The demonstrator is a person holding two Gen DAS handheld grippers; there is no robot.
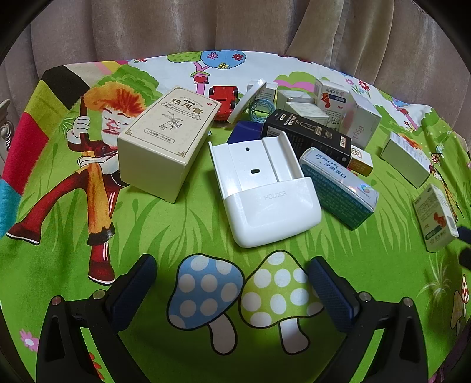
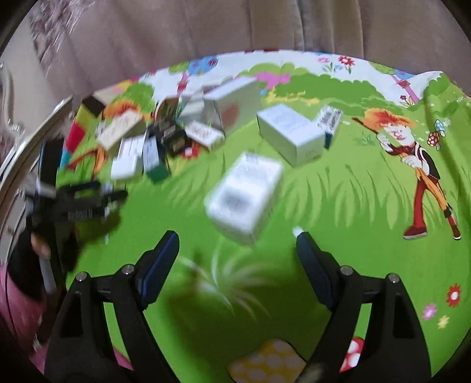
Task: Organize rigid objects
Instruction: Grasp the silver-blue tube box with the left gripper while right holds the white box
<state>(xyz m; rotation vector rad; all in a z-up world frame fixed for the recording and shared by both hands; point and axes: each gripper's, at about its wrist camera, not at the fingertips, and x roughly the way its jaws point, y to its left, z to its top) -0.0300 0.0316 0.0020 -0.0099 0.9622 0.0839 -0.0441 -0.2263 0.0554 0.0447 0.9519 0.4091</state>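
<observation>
While both hand-held grippers hover empty over the green cartoon-print cloth (image 1: 182, 224), left gripper (image 1: 232, 290) spread near white plastic holder (image 1: 265, 194); right gripper (image 2: 237, 265) spread before blurred white box (image 2: 244, 194).

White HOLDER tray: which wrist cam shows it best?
Left wrist. The white holder lies sharp and near centre, its embossed lettering readable. The right wrist view is motion-blurred; a white shape in the left pile may be it, but I cannot tell.

A cartoon-printed cloth (image 1: 182, 224) – green grass, mushrooms, a red-haired figure at nine o'clock – covers the table. Beige pleated curtains (image 1: 235, 26) hang behind at twelve o'clock, in dim, even indoor light.
</observation>
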